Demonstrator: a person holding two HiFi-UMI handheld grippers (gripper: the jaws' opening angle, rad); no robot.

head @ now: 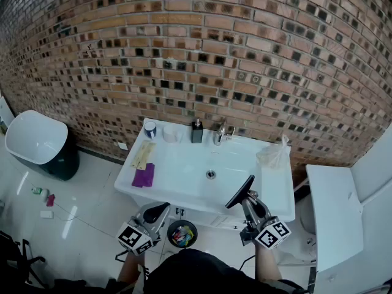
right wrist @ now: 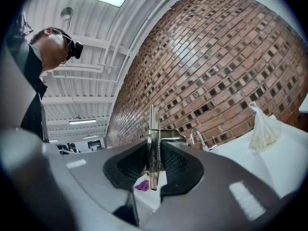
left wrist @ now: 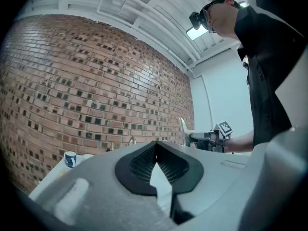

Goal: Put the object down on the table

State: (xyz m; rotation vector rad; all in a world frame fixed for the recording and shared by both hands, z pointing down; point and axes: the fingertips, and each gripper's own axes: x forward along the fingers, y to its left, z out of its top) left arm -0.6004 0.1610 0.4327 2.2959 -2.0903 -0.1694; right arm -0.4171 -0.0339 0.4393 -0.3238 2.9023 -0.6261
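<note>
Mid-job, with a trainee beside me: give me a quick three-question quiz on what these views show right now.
1. Which holds the flat object? A: left gripper. B: right gripper.
2. True or false: in the head view, the purple cloth lies at the sink's left end and the plastic bag at its right.
3. Fill in: the black soap bottle stands just left of the ____.
Key: 1 B; the left jaws are together, empty. 2 true. 3 faucet.

cloth [head: 144,176]: basin's [head: 184,164] left ledge | bag [head: 274,154]: right ledge | faucet [head: 220,133]: behind drain [head: 211,174] | bin [head: 182,233]: under basin
</note>
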